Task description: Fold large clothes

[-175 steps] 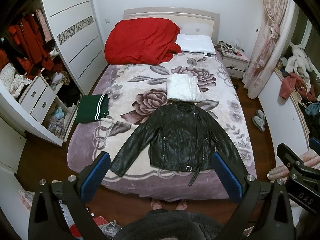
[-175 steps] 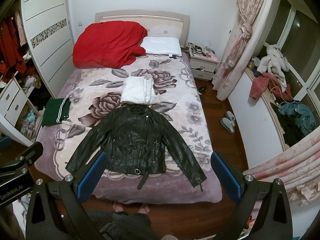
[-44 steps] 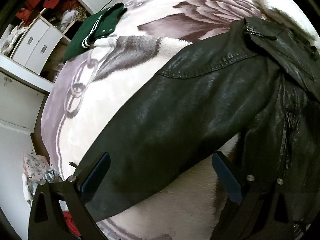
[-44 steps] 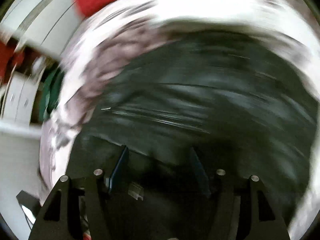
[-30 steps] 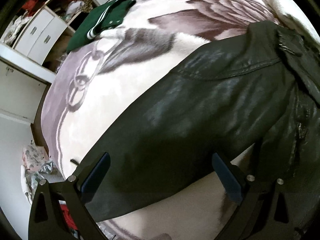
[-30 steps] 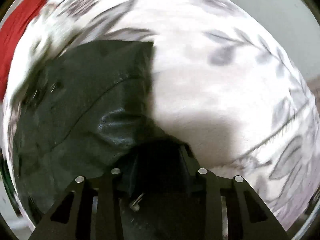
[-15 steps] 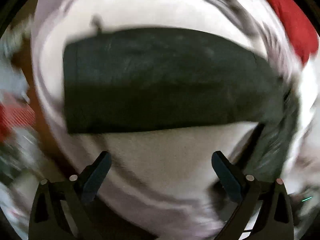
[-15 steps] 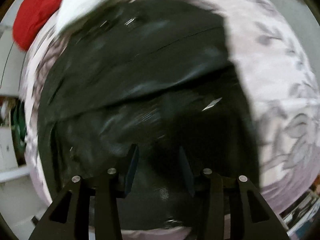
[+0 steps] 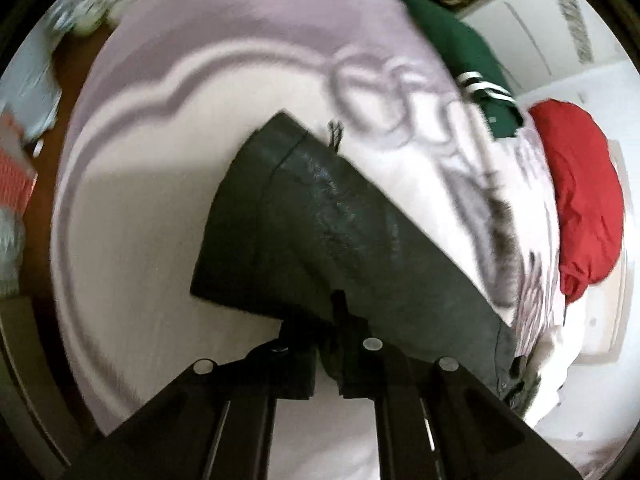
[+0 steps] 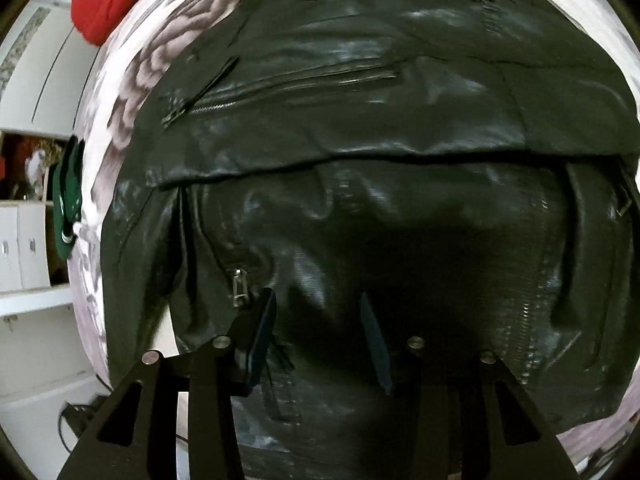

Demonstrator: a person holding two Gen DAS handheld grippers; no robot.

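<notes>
Bedspread [image 9: 132, 216] underlies jacket sleeve [image 9: 320, 232] pinched by left gripper [image 9: 334, 340].

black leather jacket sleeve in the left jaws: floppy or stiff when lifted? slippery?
The black leather jacket's sleeve, pinched in the left gripper, keeps a broad flat panel shape, so probably semi-stiff: it should bend in slabs, not drape. Its glossy, creased surface suggests some slip. The bulk and metal zippers hint it is fairly heavy.
</notes>
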